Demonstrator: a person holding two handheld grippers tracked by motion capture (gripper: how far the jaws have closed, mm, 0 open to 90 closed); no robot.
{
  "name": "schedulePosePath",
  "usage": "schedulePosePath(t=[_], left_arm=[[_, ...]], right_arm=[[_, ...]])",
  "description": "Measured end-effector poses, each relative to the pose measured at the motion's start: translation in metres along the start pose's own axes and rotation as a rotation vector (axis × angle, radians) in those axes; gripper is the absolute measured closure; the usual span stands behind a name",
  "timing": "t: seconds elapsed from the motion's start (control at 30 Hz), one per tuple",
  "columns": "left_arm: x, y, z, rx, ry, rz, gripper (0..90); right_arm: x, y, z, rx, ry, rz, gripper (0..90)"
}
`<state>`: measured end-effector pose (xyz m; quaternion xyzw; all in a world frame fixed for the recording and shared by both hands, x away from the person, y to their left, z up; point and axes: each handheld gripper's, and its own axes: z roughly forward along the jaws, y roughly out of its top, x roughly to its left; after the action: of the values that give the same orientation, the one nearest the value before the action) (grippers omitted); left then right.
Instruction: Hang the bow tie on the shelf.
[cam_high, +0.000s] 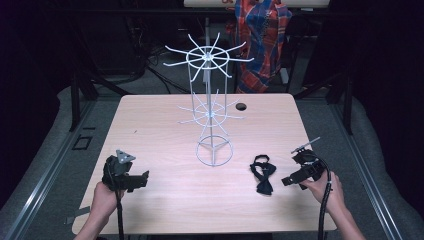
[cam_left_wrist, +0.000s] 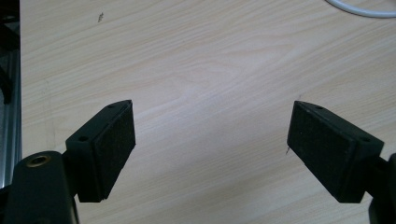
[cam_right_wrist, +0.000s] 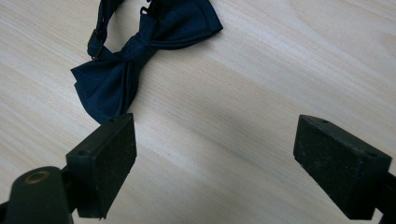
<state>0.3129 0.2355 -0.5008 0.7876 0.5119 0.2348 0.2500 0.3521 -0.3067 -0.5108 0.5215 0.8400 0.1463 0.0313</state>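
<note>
My right gripper (cam_right_wrist: 215, 163) hovers over the table (cam_high: 165, 130) with jaws spread wide and nothing between them. The dark bow tie (cam_right_wrist: 140, 51) lies flat just beyond its left jaw, untouched. My left gripper (cam_left_wrist: 210, 149) is likewise released above bare wood. A white wire rack (cam_high: 212, 107) stands at mid-table.

The left gripper (cam_high: 145, 176) hovers near the table's (cam_high: 160, 200) front-left corner, jaws wide apart; the right gripper (cam_high: 285, 181), near its front-right corner, gapes likewise, gripping nothing.
</note>
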Motion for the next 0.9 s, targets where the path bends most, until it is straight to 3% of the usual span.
schedulePosePath(t=[0.17,0.47,0.5,0.67,0.9], left_arm=[[0.0,0.0,0.0,0.001,-0.002,0.004,15.6],[0.0,0.0,0.0,-0.001,-0.003,0.003,15.6],[0.0,0.0,0.0,-0.002,-0.004,0.002,15.5],[-0.001,0.0,0.001,-0.001,-0.006,0.005,15.6],[0.0,0.001,0.001,0.005,-0.007,0.004,15.5]], right_arm=[[0.001,0.001,0.003,-0.002,0.025,0.009,9.6],[0.006,0.004,0.007,0.014,0.018,-0.013,6.9],[0.008,0.004,0.008,0.005,0.026,0.008,6.7],[0.01,0.008,0.01,0.025,0.023,-0.03,5.1],[0.018,0.014,0.016,0.038,0.039,-0.04,2.8]])
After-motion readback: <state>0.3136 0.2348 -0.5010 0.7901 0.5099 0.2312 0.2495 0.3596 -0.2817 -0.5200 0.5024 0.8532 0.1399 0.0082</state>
